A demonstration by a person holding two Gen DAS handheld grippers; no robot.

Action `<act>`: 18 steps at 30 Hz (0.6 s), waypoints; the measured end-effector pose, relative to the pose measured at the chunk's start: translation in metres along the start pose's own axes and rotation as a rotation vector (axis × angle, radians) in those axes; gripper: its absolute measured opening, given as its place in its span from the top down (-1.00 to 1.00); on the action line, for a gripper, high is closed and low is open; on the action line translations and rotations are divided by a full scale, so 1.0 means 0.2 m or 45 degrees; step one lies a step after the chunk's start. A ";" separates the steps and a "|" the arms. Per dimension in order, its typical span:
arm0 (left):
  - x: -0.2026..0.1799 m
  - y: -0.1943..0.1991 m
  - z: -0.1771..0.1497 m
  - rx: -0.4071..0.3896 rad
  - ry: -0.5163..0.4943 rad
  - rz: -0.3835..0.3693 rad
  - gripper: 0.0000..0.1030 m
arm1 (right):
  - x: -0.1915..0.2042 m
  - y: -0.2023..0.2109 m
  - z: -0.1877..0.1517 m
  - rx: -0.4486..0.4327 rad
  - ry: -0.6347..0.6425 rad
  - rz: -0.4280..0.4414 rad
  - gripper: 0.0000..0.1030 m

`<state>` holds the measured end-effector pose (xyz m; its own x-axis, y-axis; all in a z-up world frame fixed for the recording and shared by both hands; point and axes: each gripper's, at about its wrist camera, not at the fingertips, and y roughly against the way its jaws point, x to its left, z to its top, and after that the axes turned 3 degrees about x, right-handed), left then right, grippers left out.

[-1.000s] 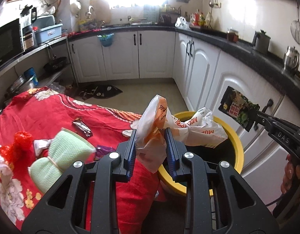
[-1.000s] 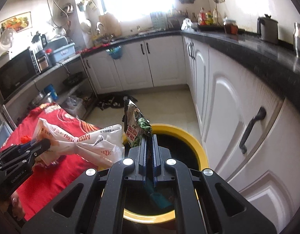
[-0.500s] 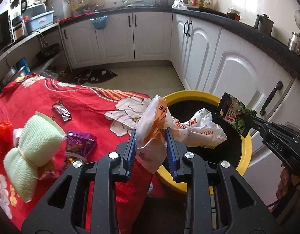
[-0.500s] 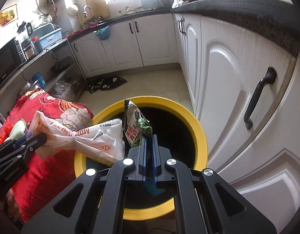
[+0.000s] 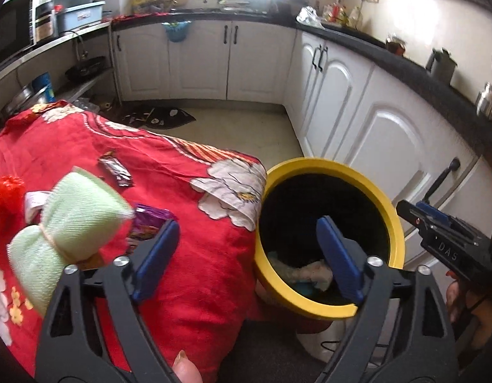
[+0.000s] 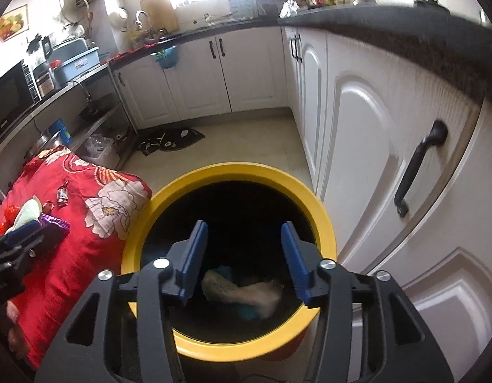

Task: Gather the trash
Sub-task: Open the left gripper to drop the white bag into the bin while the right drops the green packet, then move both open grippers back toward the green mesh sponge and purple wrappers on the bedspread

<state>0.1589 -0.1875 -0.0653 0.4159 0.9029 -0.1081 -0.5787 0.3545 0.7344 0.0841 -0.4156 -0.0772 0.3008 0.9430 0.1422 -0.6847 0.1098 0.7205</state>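
Observation:
A yellow-rimmed bin (image 5: 329, 164) (image 6: 239, 170) stands beside the table with the red floral cloth (image 5: 156, 159). A crumpled white plastic bag (image 5: 309, 271) (image 6: 242, 290) lies at the bin's bottom. My left gripper (image 5: 246, 226) hangs over the bin's left edge, its jaws opening with nothing between them. Above the bin's mouth my right gripper (image 6: 243, 226) is also opening and holds nothing. A dark wrapper (image 5: 116, 170) and a purple wrapper (image 5: 150, 220) lie on the cloth.
A pale green cloth bundle (image 5: 67, 223) and a red net bag (image 5: 8, 191) sit on the table's left. White cabinets (image 6: 373, 159) with a black handle stand just right of the bin. A dark mat (image 5: 159, 118) lies on the floor.
Both grippers sank toward the bin and opened. The white plastic bag left the left jaws and the snack packet left the right jaws; the bag now lies inside the bin.

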 end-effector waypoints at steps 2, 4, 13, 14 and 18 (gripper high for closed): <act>0.02 0.05 0.01 -0.026 0.022 -0.001 -0.74 | 0.03 0.03 0.01 -0.026 0.026 -0.007 -0.04; 0.05 0.09 0.02 -0.051 0.041 0.000 -0.79 | 0.06 0.06 0.02 -0.050 0.055 -0.007 -0.09; 0.19 0.27 0.03 -0.131 0.139 0.017 -0.79 | 0.20 0.20 0.05 -0.128 0.129 0.060 -0.15; 0.20 0.29 0.03 -0.140 0.149 0.022 -0.79 | 0.22 0.21 0.05 -0.138 0.137 0.069 -0.15; 0.26 0.35 0.02 -0.163 0.187 0.035 -0.79 | 0.28 0.27 0.06 -0.166 0.165 0.103 -0.16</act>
<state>0.1430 -0.1170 -0.0176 0.2977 0.9350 -0.1927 -0.6770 0.3491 0.6480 0.0710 -0.3610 -0.0221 0.1594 0.9820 0.1017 -0.7856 0.0638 0.6154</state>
